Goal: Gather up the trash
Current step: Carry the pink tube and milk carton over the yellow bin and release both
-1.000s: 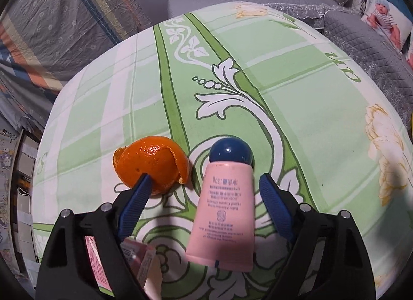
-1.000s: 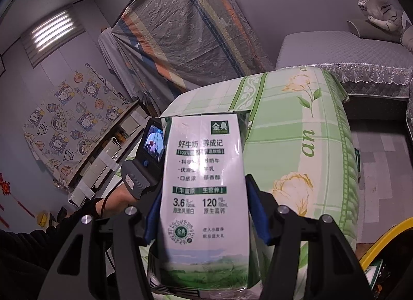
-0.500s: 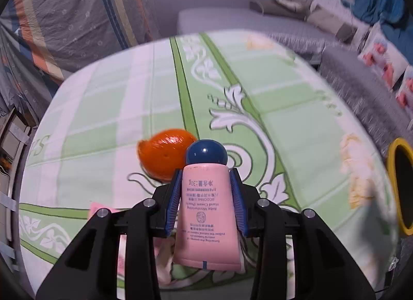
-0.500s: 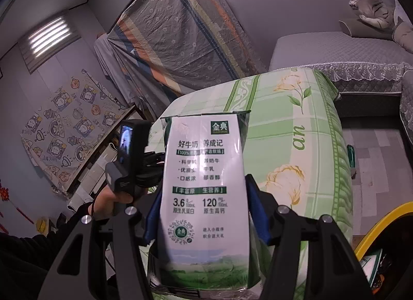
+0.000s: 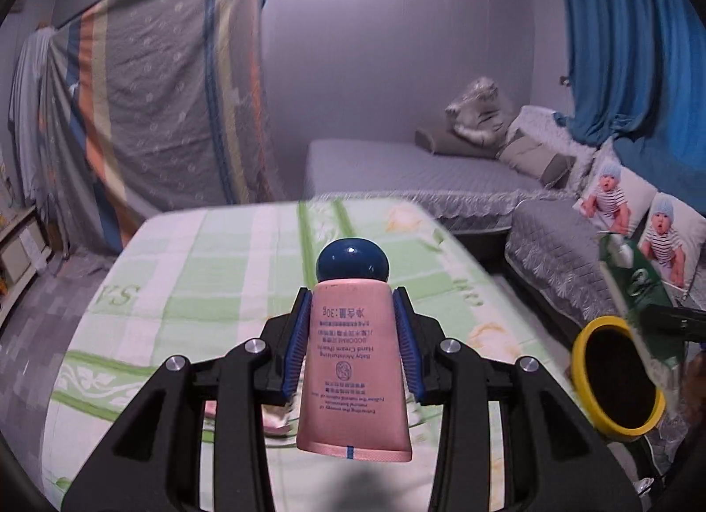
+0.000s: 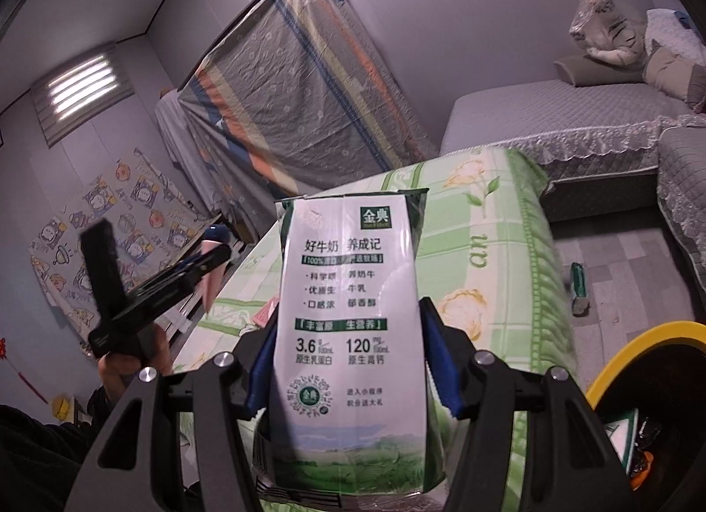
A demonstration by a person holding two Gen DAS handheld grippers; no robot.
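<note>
Bin [image 6: 626,362] cut off; contents unclear

It was a home, a lived-in bedroom. A grey bed [image 5: 410,172] stood by blue curtains [image 5: 635,49]. Baby-print pillows [image 5: 617,203] leaned nearby.

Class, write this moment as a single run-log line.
left gripper: shut on pink hand cream tube, lifted | right gripper: shut on milk carton | yellow-rimmed bin: beside table, holds trash

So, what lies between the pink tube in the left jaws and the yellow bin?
In the left wrist view, only bare green tablecloth lies between the pink tube and the yellow bin. The milk carton hangs above the bin.
</note>
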